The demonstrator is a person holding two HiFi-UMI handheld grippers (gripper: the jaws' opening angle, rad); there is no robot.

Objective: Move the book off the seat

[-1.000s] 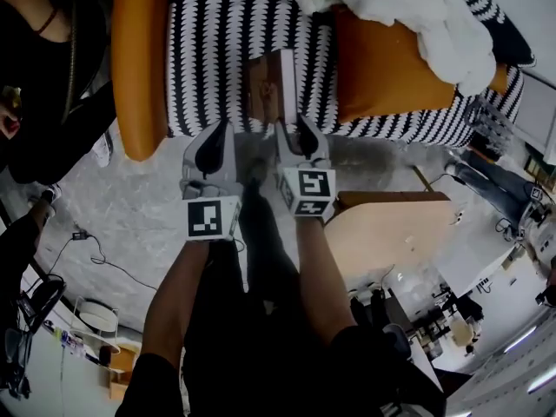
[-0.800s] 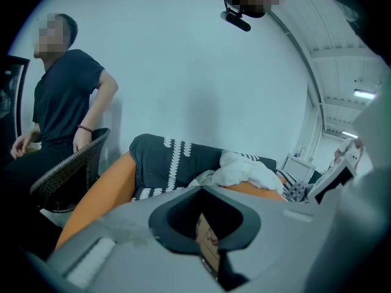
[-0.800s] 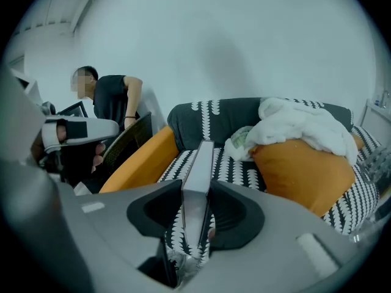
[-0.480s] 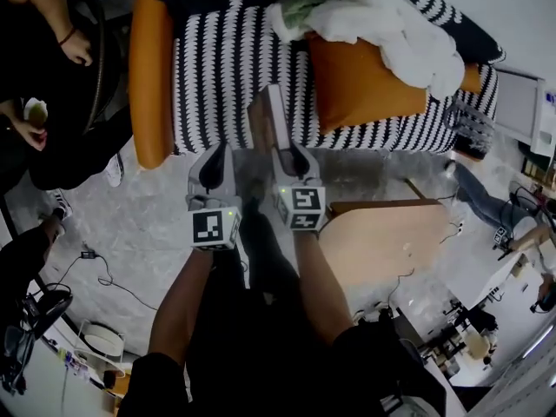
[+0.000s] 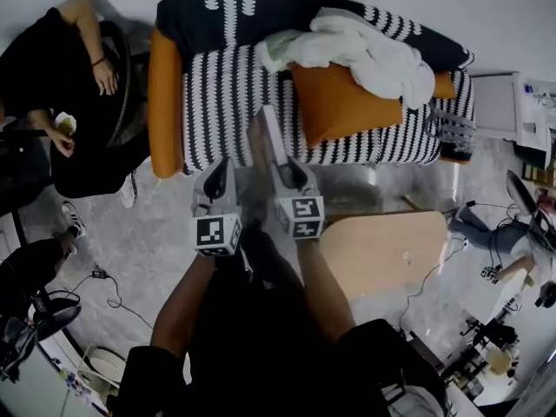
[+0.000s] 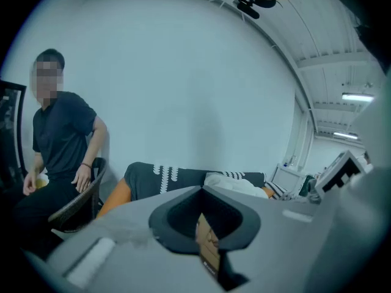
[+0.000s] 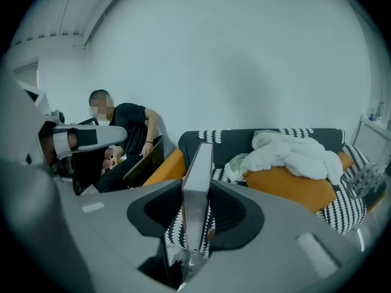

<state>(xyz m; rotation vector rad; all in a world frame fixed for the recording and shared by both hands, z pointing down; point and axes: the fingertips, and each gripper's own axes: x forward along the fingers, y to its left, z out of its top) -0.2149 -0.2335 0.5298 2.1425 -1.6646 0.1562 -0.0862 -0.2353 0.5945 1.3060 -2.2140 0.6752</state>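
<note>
The book (image 5: 265,142) has a brown cover and a pale page edge. It stands upright in the air in front of the striped sofa seat (image 5: 217,85), clear of it. My right gripper (image 5: 285,170) is shut on its lower end, and in the right gripper view the book (image 7: 197,188) rises straight up between the jaws of that right gripper (image 7: 195,215). My left gripper (image 5: 217,168) hangs just left of the book, apart from it, fingers together and holding nothing. In the left gripper view a sliver of the book (image 6: 208,249) shows at the left gripper (image 6: 204,224).
An orange cushion (image 5: 343,102) and a white blanket (image 5: 365,46) lie on the sofa's right half. A person (image 5: 61,76) sits in a dark chair left of the sofa. A light wooden table (image 5: 382,250) stands to my right, and cables lie on the grey floor (image 5: 130,233).
The book has come up off the seat's front edge in my right gripper. Both grippers have drawn back from the sofa, which now lies farther away in the head view.
</note>
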